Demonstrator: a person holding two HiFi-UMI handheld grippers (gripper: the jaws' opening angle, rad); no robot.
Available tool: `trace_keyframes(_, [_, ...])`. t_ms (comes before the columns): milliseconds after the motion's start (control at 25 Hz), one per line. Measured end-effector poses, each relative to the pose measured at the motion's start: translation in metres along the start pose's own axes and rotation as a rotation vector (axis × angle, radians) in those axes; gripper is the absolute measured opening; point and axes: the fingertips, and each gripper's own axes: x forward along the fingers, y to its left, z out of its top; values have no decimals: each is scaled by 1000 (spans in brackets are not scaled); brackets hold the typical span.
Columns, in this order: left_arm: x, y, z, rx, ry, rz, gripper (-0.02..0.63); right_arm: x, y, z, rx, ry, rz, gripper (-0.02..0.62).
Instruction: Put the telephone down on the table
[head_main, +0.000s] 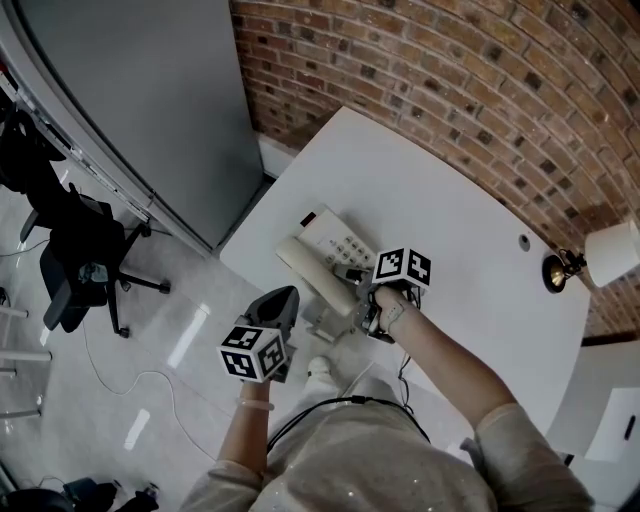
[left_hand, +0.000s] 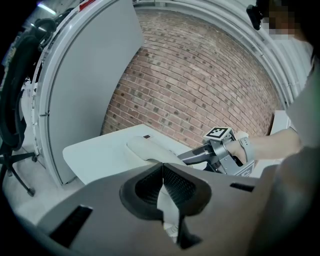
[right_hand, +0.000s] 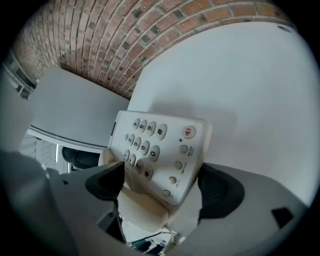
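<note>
This looks like an office or studio workspace. A white bench (head_main: 470, 220) fills the middle of the head view, and a desk telephone (head_main: 330, 250) with a keypad sits near its edge. An exposed brick wall (head_main: 480, 90) runs from twelve to three o'clock. A large grey partition panel (head_main: 150, 100) stands at eleven o'clock. At nine o'clock a black swivel office chair (head_main: 85, 260) on castors stands on a glossy pale floor (head_main: 60, 420). A white-shaded lamp (head_main: 610, 255) shows at three o'clock.
</note>
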Motion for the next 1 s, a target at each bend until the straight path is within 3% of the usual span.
trace_keyframes(200, [0,3,4,-19,-13,1,8,-12,-7,13,160,-63,40,462])
trace_keyframes(400, [3,0,4,-26,-14,-5,8,-20,-15,18,150,-87,39,462])
trace_keyframes(560, [4,-2,1,-18,-5,-5,8,-25,-22,20,74,-109,22,446])
trace_keyframes(720, [2,-1,-1,-14,-4,16,8,-36,-28,24,-2,-153,3,344])
trace_keyframes(840, [-4,-2,-3,-23,-11,40,8,-46,-32,23,-67,-171,3,206])
trace_keyframes(1000, [-15,-3,0,-30,-35,92,8,-54,-28,18,-162,-178,74,78])
